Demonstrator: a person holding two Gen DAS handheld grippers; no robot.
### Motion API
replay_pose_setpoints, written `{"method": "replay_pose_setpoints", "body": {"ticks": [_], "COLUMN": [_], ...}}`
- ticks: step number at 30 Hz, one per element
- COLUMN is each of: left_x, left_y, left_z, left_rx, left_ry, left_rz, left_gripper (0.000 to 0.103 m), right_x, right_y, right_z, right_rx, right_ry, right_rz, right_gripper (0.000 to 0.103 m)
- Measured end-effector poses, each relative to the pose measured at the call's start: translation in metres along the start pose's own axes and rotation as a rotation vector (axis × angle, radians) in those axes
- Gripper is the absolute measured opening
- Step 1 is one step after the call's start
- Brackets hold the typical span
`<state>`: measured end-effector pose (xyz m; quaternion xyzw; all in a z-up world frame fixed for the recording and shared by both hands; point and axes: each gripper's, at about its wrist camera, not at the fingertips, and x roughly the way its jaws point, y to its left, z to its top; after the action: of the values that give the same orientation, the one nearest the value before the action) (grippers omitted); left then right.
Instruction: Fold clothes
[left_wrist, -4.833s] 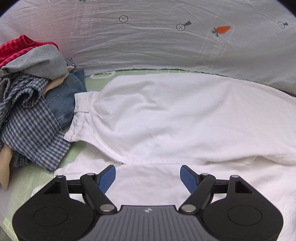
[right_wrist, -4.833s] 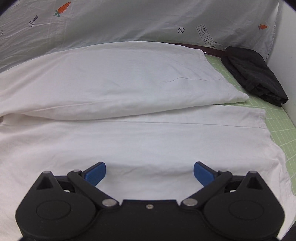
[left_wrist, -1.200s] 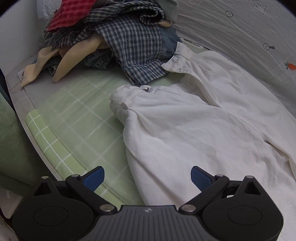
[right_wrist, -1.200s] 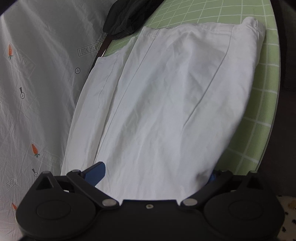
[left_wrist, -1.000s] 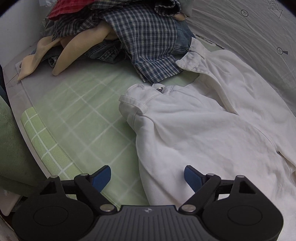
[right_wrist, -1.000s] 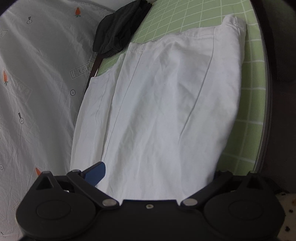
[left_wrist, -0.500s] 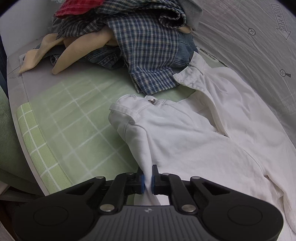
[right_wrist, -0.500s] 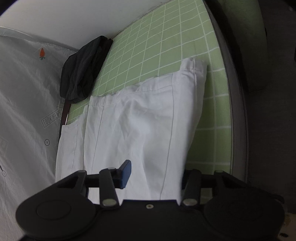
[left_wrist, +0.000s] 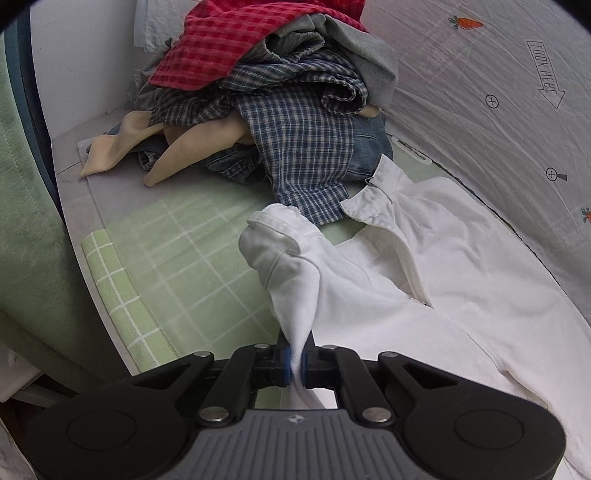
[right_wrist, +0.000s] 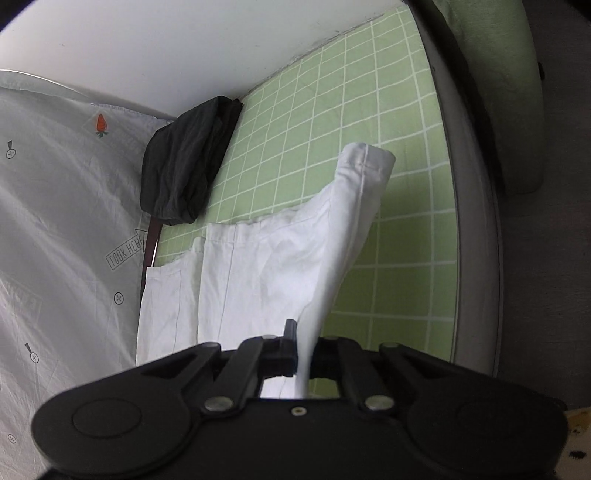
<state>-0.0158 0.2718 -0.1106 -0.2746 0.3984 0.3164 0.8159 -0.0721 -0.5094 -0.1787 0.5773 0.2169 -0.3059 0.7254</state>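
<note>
On green checked table (left_wrist: 192, 254), white trousers (left_wrist: 454, 280) spread flat, near edge lifted. Left tool (left_wrist: 294, 363) clamped on waistband fold beside heaped clothes pile (left_wrist: 280, 110). Right tool (right_wrist: 303, 356) pinched shut on raised leg hem side, with black folded garment (right_wrist: 188, 162) lying well apart.

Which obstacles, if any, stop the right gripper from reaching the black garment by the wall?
Probably none on the way: bare green checked mat lies before the black garment. But the right gripper is shut on the white trousers, so it would likely have to let go first.
</note>
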Motion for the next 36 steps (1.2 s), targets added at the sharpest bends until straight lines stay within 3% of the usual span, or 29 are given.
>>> {"method": "replay_pose_setpoints", "body": {"ticks": [4, 7, 11, 14, 19, 22, 26, 30, 36], "left_x": [-0.045, -0.06, -0.04, -0.038, -0.042, -0.037, -0.012, 0.005, 0.039], "left_y": [0.007, 0.0, -0.009, -0.018, -0.039, -0.062, -0.063, -0.058, -0.116], "left_z": [0.013, 0.022, 0.015, 0.026, 0.05, 0.059, 0.052, 0.052, 0.098], "left_rx": [-0.072, -0.075, -0.087, -0.08, -0.051, -0.01, -0.048, -0.088, -0.086], "left_ry": [-0.034, -0.067, -0.03, -0.038, -0.08, -0.119, -0.066, -0.019, -0.033], "left_rz": [-0.058, -0.08, -0.031, -0.064, -0.136, -0.122, -0.061, -0.055, -0.1], "left_gripper": [0.006, 0.006, 0.005, 0.006, 0.006, 0.006, 0.006, 0.006, 0.006], "right_x": [-0.027, -0.03, -0.014, -0.001, 0.01, 0.018, 0.029, 0.04, 0.105], "right_y": [0.025, 0.054, 0.083, 0.088, 0.113, 0.122, 0.135, 0.147, 0.23], "right_z": [0.022, 0.029, 0.028, 0.029, 0.031, 0.027, 0.022, 0.016, 0.018], "right_rx": [0.029, -0.079, -0.223, -0.178, -0.219, -0.233, -0.253, -0.272, -0.306], "right_ry": [-0.024, -0.054, -0.058, -0.026, -0.045, -0.06, -0.08, -0.1, -0.063], "right_rz": [0.091, 0.134, 0.139, 0.151, 0.157, 0.143, 0.123, 0.103, 0.135], "right_gripper": [0.003, 0.003, 0.003, 0.003, 0.002, 0.002, 0.003, 0.003, 0.002]}}
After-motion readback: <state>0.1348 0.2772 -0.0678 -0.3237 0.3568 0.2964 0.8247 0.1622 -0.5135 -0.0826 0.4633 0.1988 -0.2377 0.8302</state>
